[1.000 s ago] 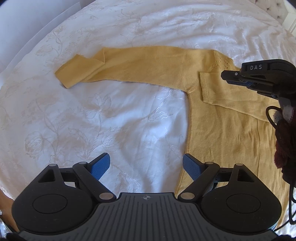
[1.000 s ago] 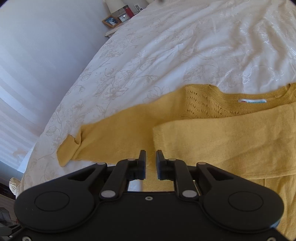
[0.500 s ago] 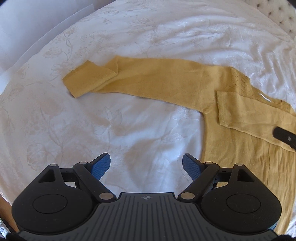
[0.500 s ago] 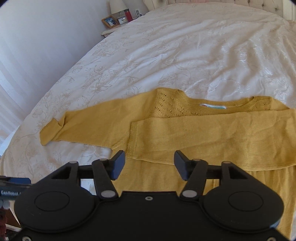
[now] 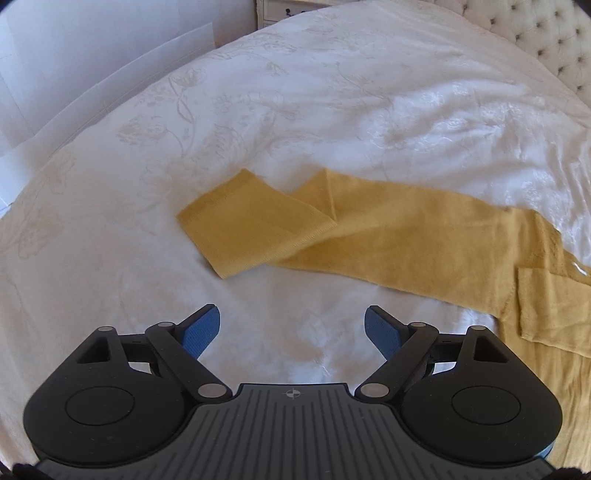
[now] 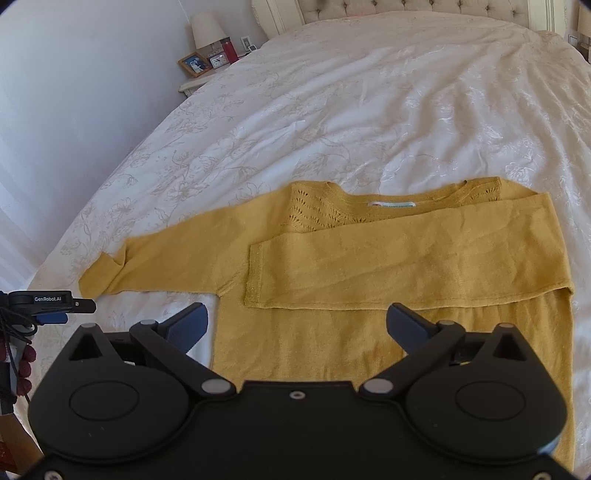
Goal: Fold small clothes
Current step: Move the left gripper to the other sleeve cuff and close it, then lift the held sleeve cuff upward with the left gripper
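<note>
A mustard-yellow knit sweater (image 6: 314, 347) lies flat on the white bedspread (image 6: 369, 92). One sleeve (image 6: 424, 258) is folded across its chest. The other sleeve (image 5: 424, 236) stretches out to the left, and its cuff (image 5: 251, 229) is turned over at the end. My left gripper (image 5: 291, 326) is open over bare bedspread just short of that cuff, with nothing between its blue pads. It also shows at the left edge of the right wrist view as the left gripper (image 6: 79, 305). Above the sweater's body, the jaws of my right gripper (image 6: 295, 321) are opening, with nothing between them.
A nightstand (image 6: 195, 83) at the far left of the bed carries a lamp (image 6: 207, 27), a photo frame (image 6: 195, 64) and a red bottle (image 6: 231, 51). A tufted headboard (image 6: 406, 7) closes the far end. A pale wall runs along the bed's left side.
My right gripper went from nearly shut to wide open and drew back from the folded sleeve's cuff. My left gripper travelled left along the outstretched sleeve to its cuff.
</note>
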The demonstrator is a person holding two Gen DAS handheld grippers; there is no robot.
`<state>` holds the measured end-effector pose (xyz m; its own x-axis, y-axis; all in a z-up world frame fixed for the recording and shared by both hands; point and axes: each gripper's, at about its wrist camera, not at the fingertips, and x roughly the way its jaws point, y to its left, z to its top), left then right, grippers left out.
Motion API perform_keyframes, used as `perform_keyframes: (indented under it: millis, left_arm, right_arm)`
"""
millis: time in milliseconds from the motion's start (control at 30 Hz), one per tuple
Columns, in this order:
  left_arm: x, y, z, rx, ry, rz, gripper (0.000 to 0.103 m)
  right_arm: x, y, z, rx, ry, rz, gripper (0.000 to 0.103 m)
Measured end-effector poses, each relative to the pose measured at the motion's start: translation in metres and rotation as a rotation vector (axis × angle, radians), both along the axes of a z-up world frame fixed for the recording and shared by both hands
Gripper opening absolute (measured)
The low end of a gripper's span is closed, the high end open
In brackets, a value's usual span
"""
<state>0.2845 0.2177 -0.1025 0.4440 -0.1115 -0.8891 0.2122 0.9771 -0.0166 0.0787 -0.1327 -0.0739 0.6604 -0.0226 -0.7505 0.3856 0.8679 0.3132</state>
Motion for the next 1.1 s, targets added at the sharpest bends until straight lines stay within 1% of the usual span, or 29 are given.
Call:
perform_keyframes:
  millis: [133,300,367,467,567,667,733,800,867,933,1000,1067,1100]
  left_arm:
    - [0.037,0.019,0.001,0.019,-0.042,-0.025,0.086]
    - [0.076,0.031,-0.005,0.114,-0.063,-0.106,0.085]
    - [0.089,0.034,-0.012,0.132,-0.047,-0.144,0.085]
    - [0.101,0.037,-0.026,0.13,-0.01,-0.204,0.079]
    - [0.108,0.036,-0.044,0.127,0.041,-0.27,0.078]
    - [0.112,0.033,-0.057,0.147,0.055,-0.308,0.076]
    - [0.114,0.032,-0.059,0.131,0.061,-0.312,0.068]
    - [0.117,0.03,-0.062,0.132,0.072,-0.309,0.059]
    - [0.117,0.029,-0.062,0.139,0.084,-0.313,0.057]
    - [0.113,0.026,-0.059,0.141,0.055,-0.313,0.044]
    - [0.108,0.025,-0.057,0.117,0.047,-0.308,0.023]
    - [0.104,0.027,-0.052,0.087,0.046,-0.278,0.014]
    - [0.103,0.03,-0.047,0.071,0.037,-0.25,0.012]
  right_arm:
    - [0.008,0.008,0.001,0.018,0.002,0.009,0.102]
    - [0.022,0.018,0.002,0.025,0.016,0.051,0.102]
    - [0.028,0.023,0.0,0.025,0.028,0.075,0.102]
    - [0.035,0.029,-0.002,0.025,0.043,0.097,0.102]
    - [0.041,0.032,-0.006,0.037,0.058,0.105,0.102]
    - [0.045,0.034,-0.009,0.05,0.073,0.106,0.102]
    - [0.048,0.036,-0.011,0.052,0.083,0.111,0.102]
    - [0.049,0.036,-0.012,0.054,0.093,0.112,0.102]
    - [0.051,0.037,-0.014,0.057,0.103,0.108,0.102]
    - [0.051,0.036,-0.015,0.06,0.11,0.099,0.102]
    - [0.051,0.035,-0.017,0.064,0.119,0.088,0.102]
    - [0.051,0.034,-0.018,0.066,0.128,0.078,0.102]
    - [0.051,0.033,-0.018,0.067,0.13,0.074,0.102]
